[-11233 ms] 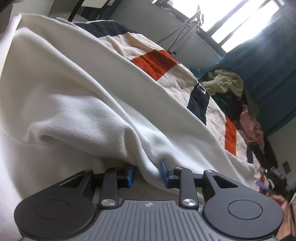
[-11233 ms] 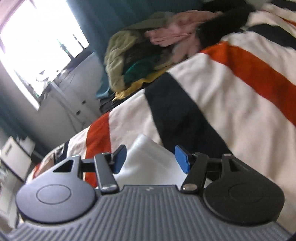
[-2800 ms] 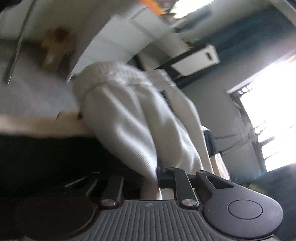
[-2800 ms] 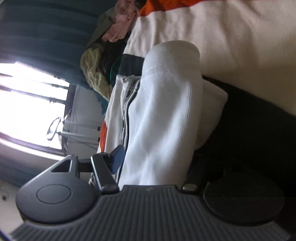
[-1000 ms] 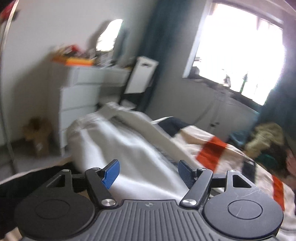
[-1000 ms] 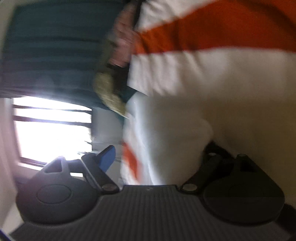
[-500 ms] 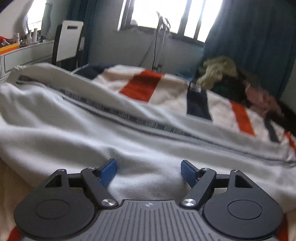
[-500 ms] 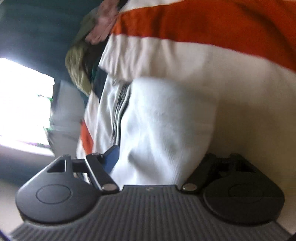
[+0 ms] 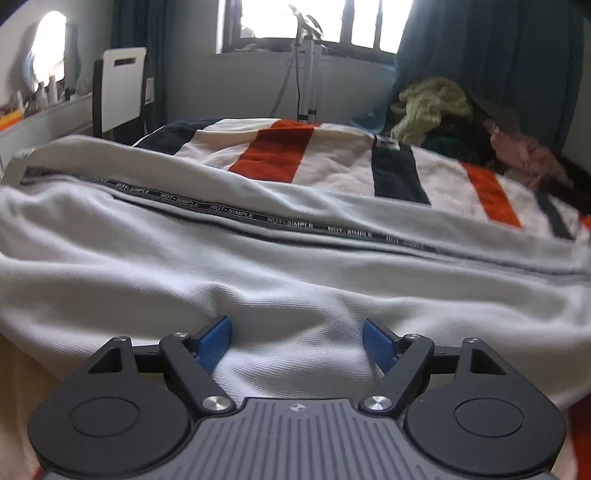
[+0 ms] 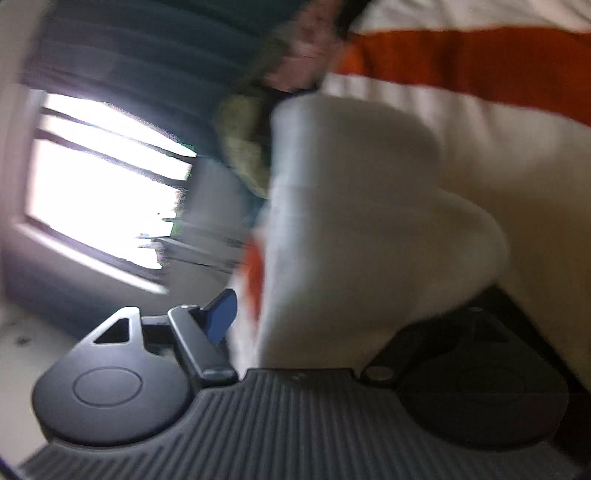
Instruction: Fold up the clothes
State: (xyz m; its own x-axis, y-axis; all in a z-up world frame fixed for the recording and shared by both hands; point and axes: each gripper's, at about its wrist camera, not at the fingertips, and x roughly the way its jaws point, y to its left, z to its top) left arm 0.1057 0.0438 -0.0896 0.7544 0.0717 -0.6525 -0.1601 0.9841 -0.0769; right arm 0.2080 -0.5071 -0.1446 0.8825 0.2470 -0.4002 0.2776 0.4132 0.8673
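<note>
The white garment [image 9: 258, 266] lies spread across the near part of the bed, on top of a striped blanket [image 9: 273, 151] with orange, navy and cream bands. A dark tape printed with repeated lettering [image 9: 236, 212] runs across the garment from the far left toward the right edge. The cloth is rumpled, with soft folds rising just ahead of the left tool [image 9: 297, 341].

The left tool stands wide open, its two blue pads [image 9: 214, 338] set apart on either side of a low hump of the white fabric. The cloth sits between the pads, but they do not press on it.

In the right wrist view, which is rolled sideways and badly blurred, a thick folded bulk of the same white garment [image 10: 354, 229] fills the space ahead of the right tool [image 10: 314, 317]. Its jaws are opening. One blue pad [image 10: 221, 314] shows clear of the cloth on the left; the other finger is buried in shadow under the fabric, so whether it touches cannot be told.

At the far right of the bed sits a heap of other clothes [image 9: 436, 103], yellow-green and pink among them. Dark teal curtains [image 9: 487, 62] hang beside a bright window [image 9: 314, 18], and a white chair [image 9: 122, 88] stands at the far left.
</note>
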